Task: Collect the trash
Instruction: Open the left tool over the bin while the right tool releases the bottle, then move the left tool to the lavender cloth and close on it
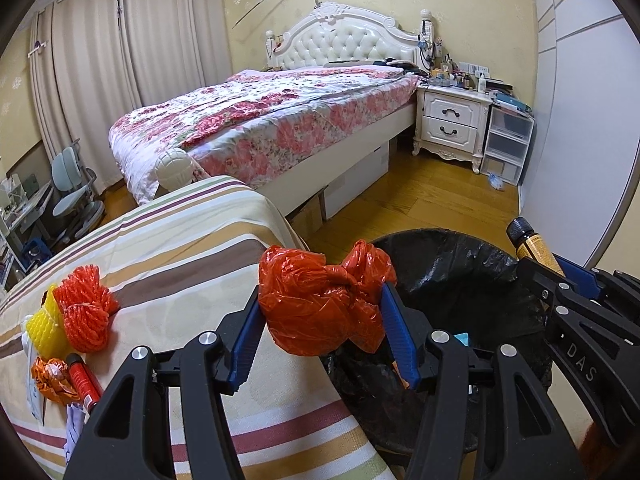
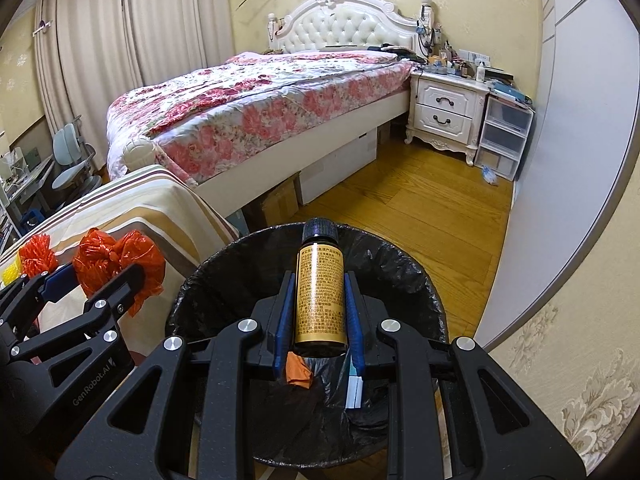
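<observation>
My left gripper (image 1: 320,312) is shut on a crumpled red plastic bag (image 1: 320,300) and holds it at the edge between the striped table (image 1: 180,248) and the black-lined trash bin (image 1: 460,272). My right gripper (image 2: 318,308) is shut on a small dark bottle with a gold label (image 2: 320,292) and holds it over the open bin (image 2: 240,264). The bottle also shows in the left wrist view (image 1: 532,246). The red bag and left gripper show at the left in the right wrist view (image 2: 116,258). An orange scrap (image 2: 298,370) and a white-blue item (image 2: 354,392) lie inside the bin.
On the striped table lie red netting (image 1: 86,308), yellow netting (image 1: 42,320), an orange wrapper (image 1: 52,376) and a small red tube (image 1: 84,380). A bed (image 1: 260,120), a nightstand (image 1: 452,120) and plastic drawers (image 1: 506,140) stand beyond on the wooden floor (image 1: 420,196).
</observation>
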`<state>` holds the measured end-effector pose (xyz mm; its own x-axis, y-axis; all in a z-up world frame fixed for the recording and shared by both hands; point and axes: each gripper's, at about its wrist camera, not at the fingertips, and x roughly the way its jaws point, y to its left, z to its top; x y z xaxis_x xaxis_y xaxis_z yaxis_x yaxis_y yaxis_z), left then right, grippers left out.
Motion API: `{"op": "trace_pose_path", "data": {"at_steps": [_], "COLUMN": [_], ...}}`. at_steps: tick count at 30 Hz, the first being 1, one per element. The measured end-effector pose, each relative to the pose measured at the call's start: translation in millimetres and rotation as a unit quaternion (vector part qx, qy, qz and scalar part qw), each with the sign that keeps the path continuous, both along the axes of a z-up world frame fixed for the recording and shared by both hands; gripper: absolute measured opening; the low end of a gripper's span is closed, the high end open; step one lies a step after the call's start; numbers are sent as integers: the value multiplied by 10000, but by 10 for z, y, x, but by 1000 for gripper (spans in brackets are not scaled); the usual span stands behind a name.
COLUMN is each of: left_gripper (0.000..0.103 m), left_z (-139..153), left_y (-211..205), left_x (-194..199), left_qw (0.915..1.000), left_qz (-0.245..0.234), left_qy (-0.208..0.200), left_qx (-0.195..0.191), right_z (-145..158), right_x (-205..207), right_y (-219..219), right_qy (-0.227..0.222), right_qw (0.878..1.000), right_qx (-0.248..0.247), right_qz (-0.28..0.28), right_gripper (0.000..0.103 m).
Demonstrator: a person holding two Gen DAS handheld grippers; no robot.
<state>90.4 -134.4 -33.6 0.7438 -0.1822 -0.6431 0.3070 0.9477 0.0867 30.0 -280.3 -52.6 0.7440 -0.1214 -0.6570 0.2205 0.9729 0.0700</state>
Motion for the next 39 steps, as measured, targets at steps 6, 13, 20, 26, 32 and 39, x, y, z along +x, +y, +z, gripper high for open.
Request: {"op": "trace_pose_path", "data": {"at_steps": [6, 13, 20, 26, 32, 39], "left_gripper": [66, 77, 78, 78, 78, 78], "left_z": [4, 21, 65, 56, 70, 103], "left_y": [-5, 32, 195, 445, 760, 1149], "left_x": [7, -13, -89, -245, -412, -617], "left_qw": [10000, 9998, 9994, 9986, 9973, 9942], "left_qz": [18, 192, 333, 514, 725, 1064], "left_qy": [19, -16, 19, 113, 119, 5], "left_qx": [1, 22, 15, 97, 96, 153], "right_z": [-14, 20, 78, 62, 28, 39], "right_x": [-4, -51, -150, -243, -350, -428], "right_y": [-46, -77, 11, 208, 457, 791], "right_qy": [-17, -86, -120, -50, 33, 28], "right_qw": [10000, 9998, 9997, 10000, 9997, 9985], "right_qx": [7, -20, -70, -29, 5, 15], "right_qz": [-72, -204, -189, -19, 229, 547], "right_gripper": [25, 39, 48, 49, 49, 53]}}
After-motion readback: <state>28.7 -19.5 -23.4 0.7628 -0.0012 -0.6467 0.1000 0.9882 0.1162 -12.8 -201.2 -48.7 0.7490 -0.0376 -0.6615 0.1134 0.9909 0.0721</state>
